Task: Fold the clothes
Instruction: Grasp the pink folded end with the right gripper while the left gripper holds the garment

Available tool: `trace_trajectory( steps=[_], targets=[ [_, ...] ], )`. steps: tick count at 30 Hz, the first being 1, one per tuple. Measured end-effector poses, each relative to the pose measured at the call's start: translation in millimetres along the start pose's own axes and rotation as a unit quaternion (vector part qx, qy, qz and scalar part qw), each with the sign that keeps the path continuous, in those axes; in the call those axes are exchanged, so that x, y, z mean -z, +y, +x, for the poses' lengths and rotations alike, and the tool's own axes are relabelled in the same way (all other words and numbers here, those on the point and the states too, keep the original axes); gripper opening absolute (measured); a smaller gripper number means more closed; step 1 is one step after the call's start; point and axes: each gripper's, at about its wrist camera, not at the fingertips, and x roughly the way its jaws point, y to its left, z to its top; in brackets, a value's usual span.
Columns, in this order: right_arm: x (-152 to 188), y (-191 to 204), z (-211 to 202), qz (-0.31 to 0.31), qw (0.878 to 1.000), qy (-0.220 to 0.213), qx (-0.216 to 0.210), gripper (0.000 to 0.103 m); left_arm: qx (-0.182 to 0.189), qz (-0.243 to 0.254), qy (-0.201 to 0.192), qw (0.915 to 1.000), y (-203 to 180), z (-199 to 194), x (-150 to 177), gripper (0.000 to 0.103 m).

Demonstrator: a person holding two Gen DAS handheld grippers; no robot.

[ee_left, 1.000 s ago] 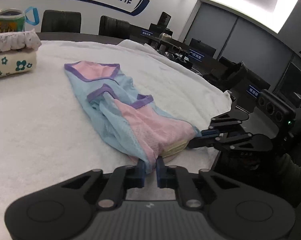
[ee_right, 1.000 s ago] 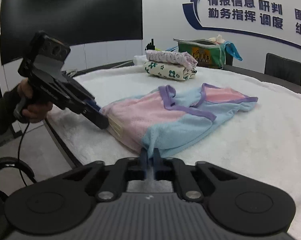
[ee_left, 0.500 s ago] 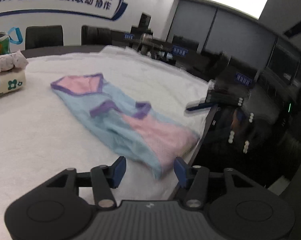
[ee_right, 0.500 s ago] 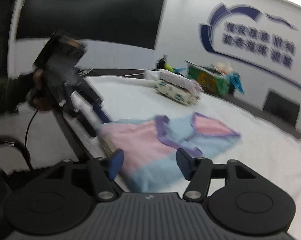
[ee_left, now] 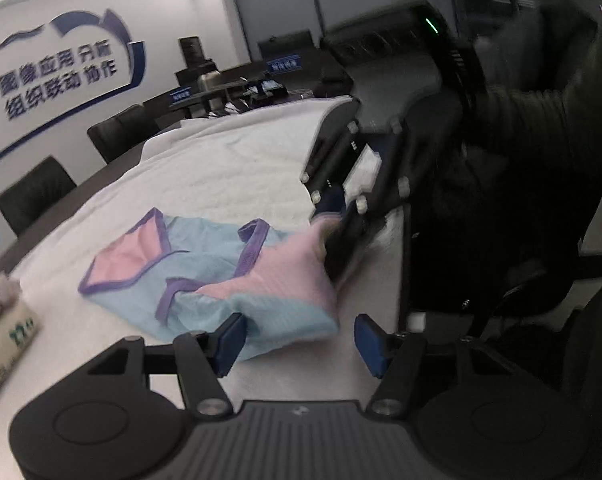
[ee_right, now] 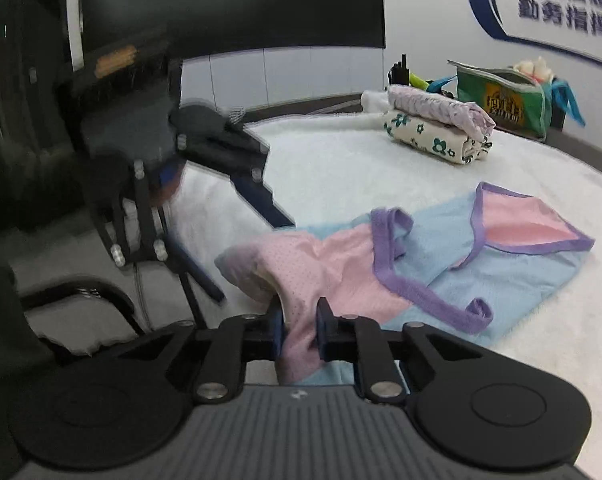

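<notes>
A pink and light-blue top with purple trim [ee_right: 481, 268] lies partly folded on the white towel [ee_right: 333, 160], near the table's edge. My right gripper [ee_right: 301, 330] is closing, and its pads press on a bunched fold of the pink hem. In the left wrist view the same top [ee_left: 229, 268] lies just ahead of my left gripper [ee_left: 299, 342]. That gripper's jaws are opening, with only a blue corner of the top beside the left pad and nothing pinched. The right wrist view shows its fingers [ee_right: 269, 200] blurred and spread above the table edge.
A stack of folded clothes [ee_right: 437, 128] and a green bag [ee_right: 505, 100] stand at the far side of the towel. Dark chairs [ee_left: 33, 196] line the table's far rim. The table's edge [ee_left: 401, 260] runs right beside the top, with a person's dark sleeve [ee_left: 541, 120] beyond it.
Both grippers let go of the hem and opened. The right one has since closed on the pink hem again. The left one has rolled, drawn back a little and stays open.
</notes>
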Motion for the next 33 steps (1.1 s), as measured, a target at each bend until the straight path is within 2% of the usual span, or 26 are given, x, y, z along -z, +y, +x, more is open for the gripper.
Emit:
trace_trajectory(
  steps=[3,7,13,16,18,19,20,22,24,25,26,27,28,29,31,32,33],
  targets=[
    [-5.3,-17.2,-7.5,0.033,0.999,-0.014,-0.026,0.014,-0.014,0.019,0.006,0.9997,6.5,14.1,-3.6,0.059],
    [-4.9,-17.8,-6.3,0.025,0.999,0.007,-0.023,0.014,-0.039,0.018,0.018,0.9989,20.6,34.6,-4.2,0.059],
    [-3.8,-16.2,-5.2,0.017,0.999,0.018,-0.039,0.014,-0.011,0.009,-0.001,0.9999,30.0,37.2,-1.0,0.057],
    [-6.2,-19.2,-4.3,0.018,0.999,0.02,-0.039,0.014,-0.029,0.016,0.001,0.9995,30.4,33.6,-2.1,0.056],
    [-6.8,-21.3,-2.4,0.02,0.999,0.021,-0.037,0.015,-0.054,0.04,-0.007,0.9977,22.5,27.0,-1.9,0.057],
    [-7.1,-21.3,-2.1,0.02,0.999,0.022,-0.037,0.015,-0.067,0.053,-0.012,0.9963,18.5,23.6,-1.8,0.06],
    [-7.4,-20.6,-2.3,0.02,0.999,0.023,-0.036,0.015,-0.081,0.078,-0.016,0.9935,11.9,23.2,-0.2,0.068],
    [-8.0,-18.9,-2.8,0.016,0.999,0.027,-0.036,0.015,-0.103,0.128,-0.025,0.9862,0.4,25.5,3.2,0.072],
    [-8.4,-18.6,-3.1,0.012,0.999,0.03,-0.039,0.015,-0.09,0.148,-0.017,0.9848,-2.6,32.6,2.9,0.071],
    [-9.1,-19.4,-3.0,0.014,0.999,0.029,-0.039,0.015,-0.073,0.14,-0.011,0.9875,1.7,35.2,1.0,0.065],
    [-9.8,-20.3,-3.1,0.016,0.999,0.028,-0.04,0.015,-0.055,0.13,-0.005,0.99,6.4,37.7,-1.0,0.052],
    [-10.0,-20.8,-3.5,0.017,0.999,0.026,-0.039,0.015,-0.037,0.12,0.0,0.9921,11.1,40.2,-3.0,0.043],
    [-9.7,-21.0,-4.4,0.018,0.999,0.024,-0.037,0.015,-0.019,0.11,0.006,0.9938,15.8,42.7,-5.1,0.025],
    [-9.4,-21.1,-5.2,0.019,0.999,0.021,-0.035,0.015,-0.004,0.084,0.004,0.9965,23.8,42.1,-5.5,0.018],
    [-5.8,-18.3,-9.0,0.011,1.0,0.009,-0.008,0.029,0.026,0.029,-0.001,0.9992,40.5,40.6,-6.2,0.016],
    [-3.0,-16.1,-12.7,0.004,1.0,-0.002,0.012,0.057,0.039,0.001,-0.005,0.9992,49.4,41.1,-4.6,0.015],
    [1.7,-12.6,-17.3,-0.007,1.0,-0.018,0.024,0.08,0.052,-0.026,-0.008,0.9983,58.4,41.7,-2.8,0.014]
  ],
)
